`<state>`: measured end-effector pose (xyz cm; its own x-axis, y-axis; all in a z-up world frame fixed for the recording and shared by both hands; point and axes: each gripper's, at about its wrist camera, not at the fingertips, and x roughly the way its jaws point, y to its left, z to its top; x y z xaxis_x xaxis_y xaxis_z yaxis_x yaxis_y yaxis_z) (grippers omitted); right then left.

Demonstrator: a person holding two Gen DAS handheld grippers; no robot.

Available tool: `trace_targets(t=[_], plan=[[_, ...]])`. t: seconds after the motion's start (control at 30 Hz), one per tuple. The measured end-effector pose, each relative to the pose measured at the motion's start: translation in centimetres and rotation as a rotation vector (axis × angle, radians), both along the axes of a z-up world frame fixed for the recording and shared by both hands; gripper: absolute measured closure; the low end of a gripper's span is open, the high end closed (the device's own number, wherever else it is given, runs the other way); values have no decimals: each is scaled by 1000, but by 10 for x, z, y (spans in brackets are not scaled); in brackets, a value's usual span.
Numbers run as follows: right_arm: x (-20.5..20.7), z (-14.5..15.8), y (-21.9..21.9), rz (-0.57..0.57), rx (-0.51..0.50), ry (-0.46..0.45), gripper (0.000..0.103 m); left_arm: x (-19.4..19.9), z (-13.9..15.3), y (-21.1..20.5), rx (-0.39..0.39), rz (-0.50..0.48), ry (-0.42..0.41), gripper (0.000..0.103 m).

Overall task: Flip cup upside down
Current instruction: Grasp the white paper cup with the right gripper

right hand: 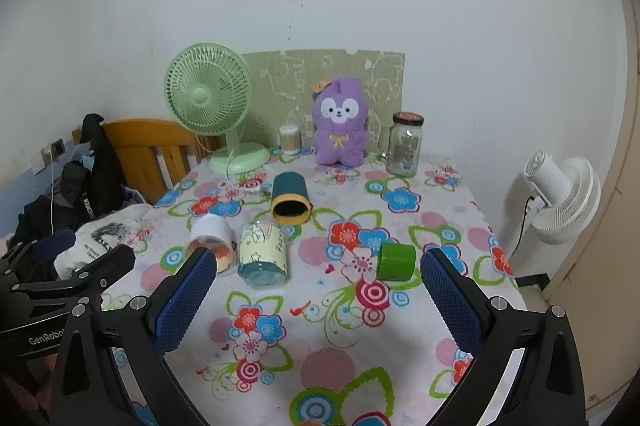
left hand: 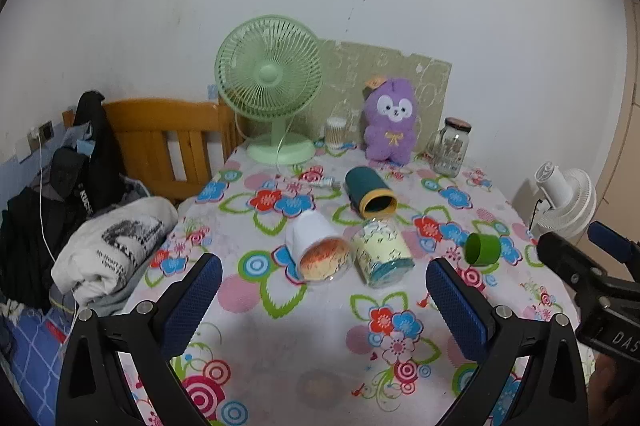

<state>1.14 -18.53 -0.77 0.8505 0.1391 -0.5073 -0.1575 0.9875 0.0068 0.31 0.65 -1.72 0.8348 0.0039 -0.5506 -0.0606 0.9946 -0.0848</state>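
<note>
Several cups lie on their sides on the flowered tablecloth (left hand: 304,346). A white cup with an orange inside (left hand: 318,248) (right hand: 212,238), a clear cup with a pale yellow print and teal end (left hand: 382,254) (right hand: 262,252), a dark teal cup with a yellow rim (left hand: 368,191) (right hand: 290,199), and a small green cup (left hand: 482,249) (right hand: 396,261). My left gripper (left hand: 324,300) is open and empty, short of the white and clear cups. My right gripper (right hand: 318,294) is open and empty, short of the green cup.
At the table's back stand a green fan (left hand: 270,89), a purple plush toy (left hand: 390,119), a cotton swab jar (left hand: 335,133) and a glass jar (left hand: 452,145). A wooden chair (left hand: 160,141) and clothes (left hand: 108,250) are left. A white fan (right hand: 560,193) stands right.
</note>
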Motion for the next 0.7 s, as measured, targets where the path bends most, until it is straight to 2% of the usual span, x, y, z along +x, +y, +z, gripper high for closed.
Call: trace_targets(t=[0.37, 0.57, 0.7], plan=[[24, -22, 1, 16, 10, 90, 0, 13, -29, 20, -19, 45, 76, 0], [46, -31, 21, 72, -3, 131, 0, 25, -42, 40, -34, 84, 107, 0], [58, -34, 47, 152, -27, 162, 0, 32, -50, 50, -32, 106, 128, 0]])
